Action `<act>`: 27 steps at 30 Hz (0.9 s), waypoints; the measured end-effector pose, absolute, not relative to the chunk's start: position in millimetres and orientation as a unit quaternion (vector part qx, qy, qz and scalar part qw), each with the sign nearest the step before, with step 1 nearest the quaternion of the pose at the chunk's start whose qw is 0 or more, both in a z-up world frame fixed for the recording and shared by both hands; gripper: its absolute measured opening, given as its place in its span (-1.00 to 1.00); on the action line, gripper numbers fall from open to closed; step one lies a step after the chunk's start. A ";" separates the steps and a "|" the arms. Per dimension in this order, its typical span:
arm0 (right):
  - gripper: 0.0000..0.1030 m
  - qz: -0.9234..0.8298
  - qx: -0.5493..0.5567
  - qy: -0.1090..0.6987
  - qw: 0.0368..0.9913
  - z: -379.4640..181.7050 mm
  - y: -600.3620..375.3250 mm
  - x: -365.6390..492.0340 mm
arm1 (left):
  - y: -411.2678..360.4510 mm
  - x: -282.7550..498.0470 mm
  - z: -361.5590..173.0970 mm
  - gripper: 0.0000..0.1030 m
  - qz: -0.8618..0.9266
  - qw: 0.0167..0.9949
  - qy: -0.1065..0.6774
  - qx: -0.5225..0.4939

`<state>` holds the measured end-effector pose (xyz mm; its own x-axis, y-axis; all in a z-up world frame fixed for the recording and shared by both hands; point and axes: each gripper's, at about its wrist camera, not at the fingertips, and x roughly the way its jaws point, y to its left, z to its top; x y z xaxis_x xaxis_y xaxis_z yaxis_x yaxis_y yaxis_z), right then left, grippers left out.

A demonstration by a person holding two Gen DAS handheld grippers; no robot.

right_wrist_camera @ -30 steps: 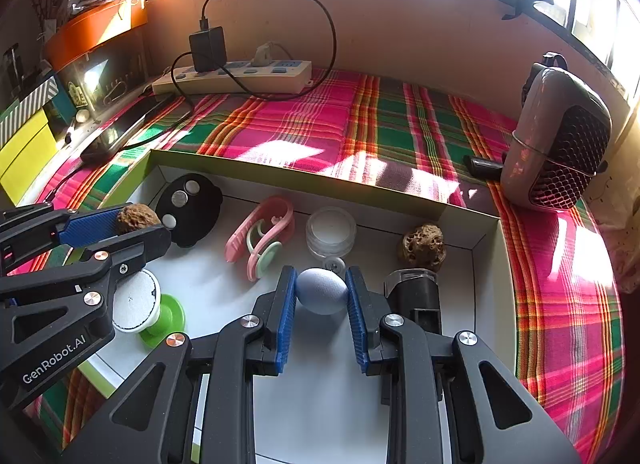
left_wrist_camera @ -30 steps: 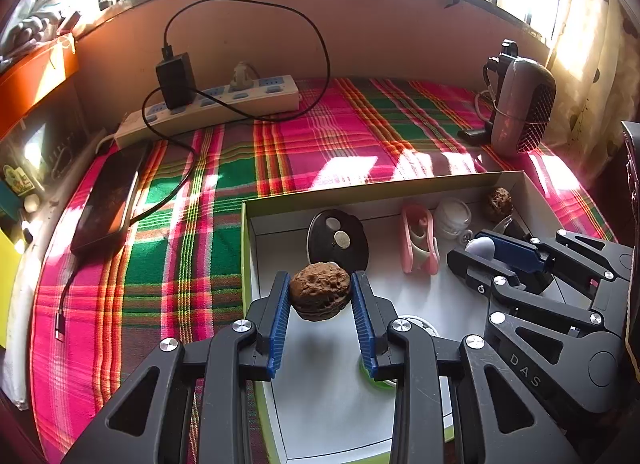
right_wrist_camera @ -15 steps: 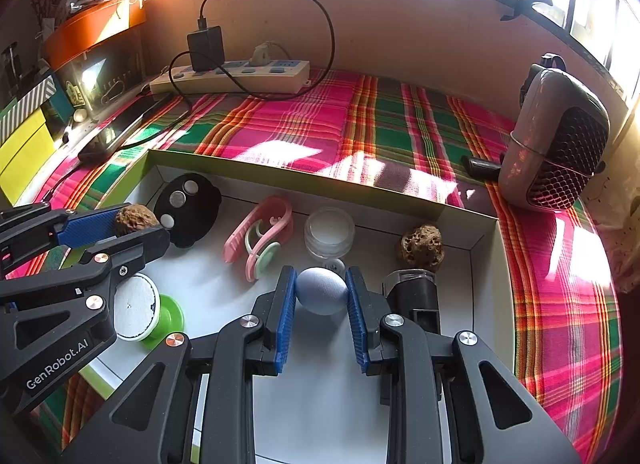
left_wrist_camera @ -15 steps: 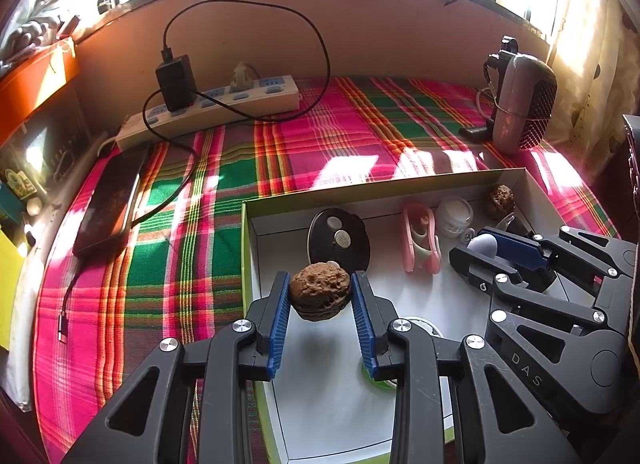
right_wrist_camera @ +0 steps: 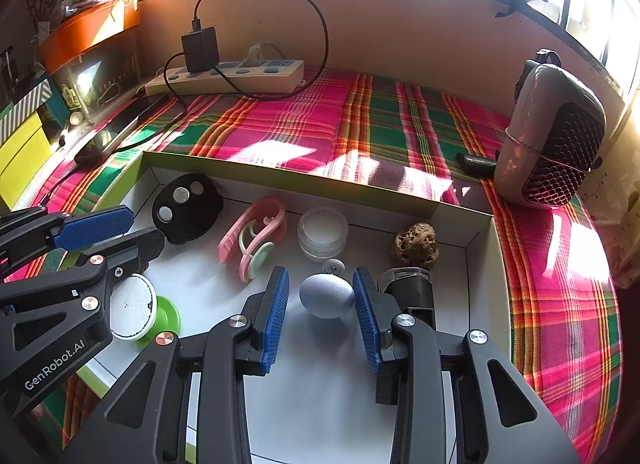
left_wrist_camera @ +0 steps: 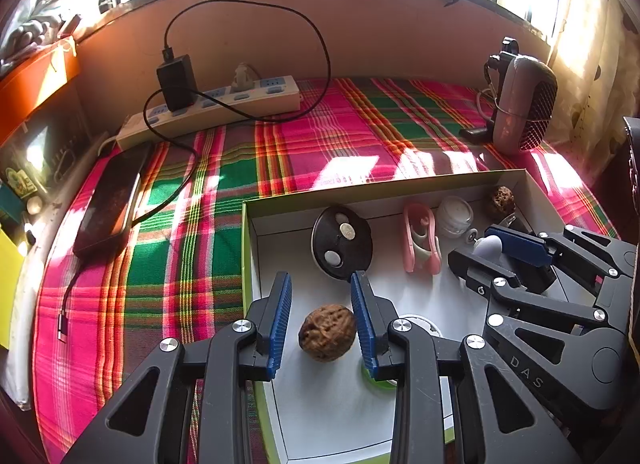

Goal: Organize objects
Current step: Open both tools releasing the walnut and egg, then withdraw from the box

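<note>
Walnut point(left_wrist_camera: 327, 332) (long axis sideways) sits between the parted left gripper point(left_wrist_camera: 322, 318).

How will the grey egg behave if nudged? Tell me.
The egg looks smooth and rounded, so it will probably roll on the tray's flat white floor. With the right gripper open, nothing clamps it. It likely would not go far: the black cylinder and small white cap sit close.

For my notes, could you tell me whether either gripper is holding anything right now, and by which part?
Nothing is held. The left gripper is open around the walnut, and the right gripper is open around the grey egg; both lie in the box.
</note>
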<state>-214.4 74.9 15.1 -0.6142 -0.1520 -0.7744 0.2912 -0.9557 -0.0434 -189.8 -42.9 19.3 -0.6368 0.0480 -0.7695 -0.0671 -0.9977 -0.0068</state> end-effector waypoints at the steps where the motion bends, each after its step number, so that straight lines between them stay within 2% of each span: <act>1: -0.09 -0.894 0.422 0.081 0.125 15.5 75.0 -214.0 | -42.8 -189.8 19.3 -0.44 0.905 0.032 0.011 -0.425; 27: -0.07 -0.913 0.385 0.064 0.122 49.9 81.7 -176.4 | -43.0 -147.0 43.9 -0.44 0.919 0.032 0.008 -0.394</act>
<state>-176.4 81.7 49.9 -0.6737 -0.1722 -0.7186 0.2714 -0.9622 -0.0239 -147.0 -43.0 43.9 -0.6875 0.0523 -0.7243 -0.0647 -0.9978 -0.0106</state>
